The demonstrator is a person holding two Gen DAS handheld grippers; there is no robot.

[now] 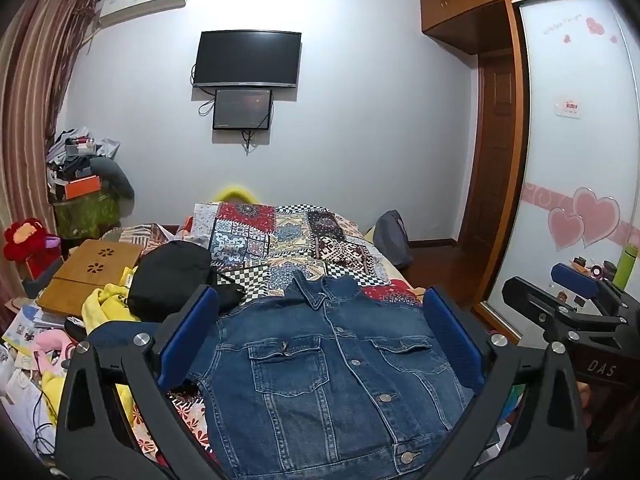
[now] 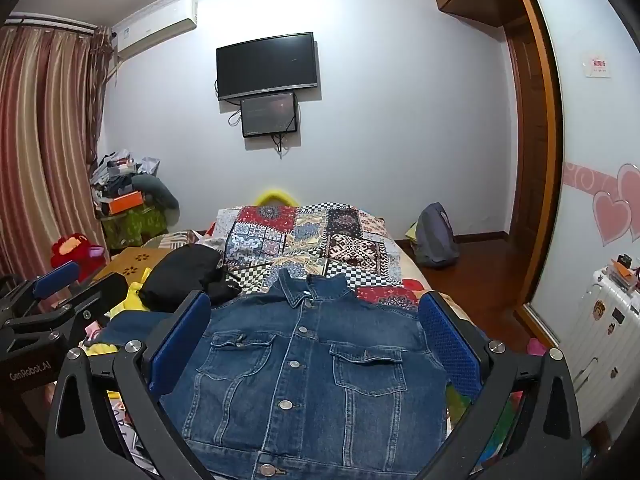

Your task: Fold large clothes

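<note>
A blue denim jacket [image 1: 320, 368] lies front side up and buttoned on the bed, collar pointing away from me, and fills the lower middle of both wrist views. My left gripper [image 1: 320, 320] hovers above it, open wide, its blue pads [image 1: 192, 328] spread to either side with nothing between them. My right gripper [image 2: 316, 324] is likewise open above the denim jacket [image 2: 308, 380], nothing touching its pads [image 2: 448, 344]. Each gripper shows in the other's view: the right gripper [image 1: 560, 292] at the right edge, the left gripper [image 2: 68, 284] at the left edge.
A patchwork quilt [image 1: 288, 236] covers the bed beyond the jacket. A black bag [image 1: 172, 276], yellow clothing [image 1: 104, 300] and a wooden lap tray [image 1: 88, 276] crowd the left side. A grey backpack [image 2: 436, 236] sits on the floor at right; a white suitcase [image 2: 604, 328] stands near the wardrobe.
</note>
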